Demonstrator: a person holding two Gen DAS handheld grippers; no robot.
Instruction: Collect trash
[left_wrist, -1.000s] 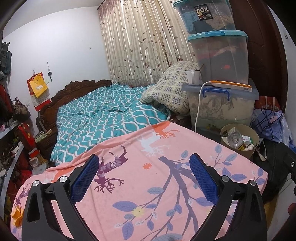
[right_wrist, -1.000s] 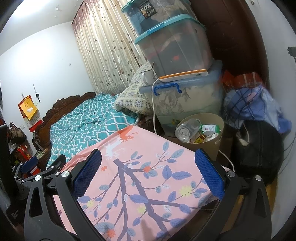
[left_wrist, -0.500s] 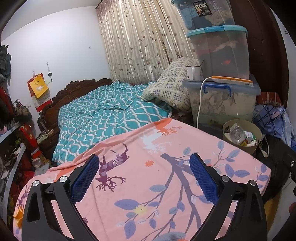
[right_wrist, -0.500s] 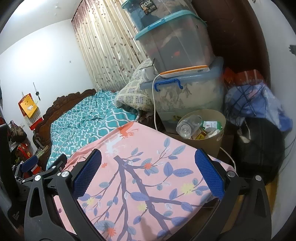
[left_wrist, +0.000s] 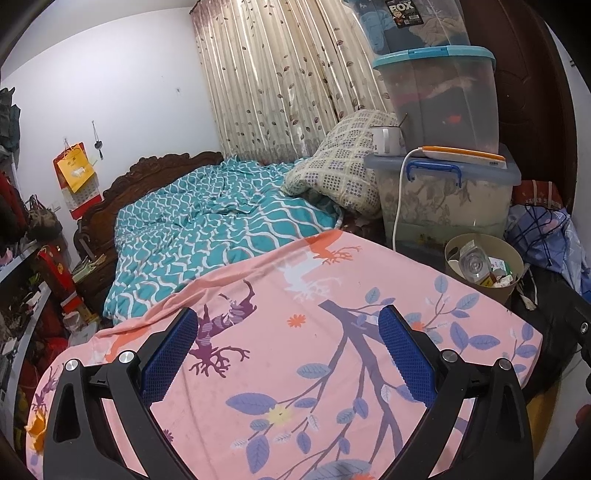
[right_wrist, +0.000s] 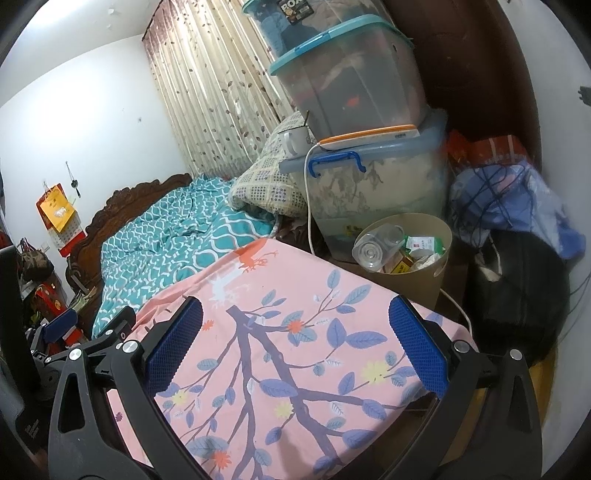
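Both the left claw (left_wrist: 288, 354) and the right claw (right_wrist: 295, 343) are held spread apart and empty above the pink floral bedsheet (right_wrist: 280, 332). The beige wastebasket (right_wrist: 439, 266), filled with trash, is seen beside the bed, below the stacked storage boxes (right_wrist: 369, 192).

1. Even, soft indoor light; the white wall (left_wrist: 122, 92) ahead-left of the tools is brightest, the curtain (left_wrist: 280, 85) straight ahead glows with sheen.
2. Strong fisheye bending; black vignette at the corners (both views).
3. Sharp focus at centre; right of the tools, the dark bag (right_wrist: 517, 295) loses detail in shadow.
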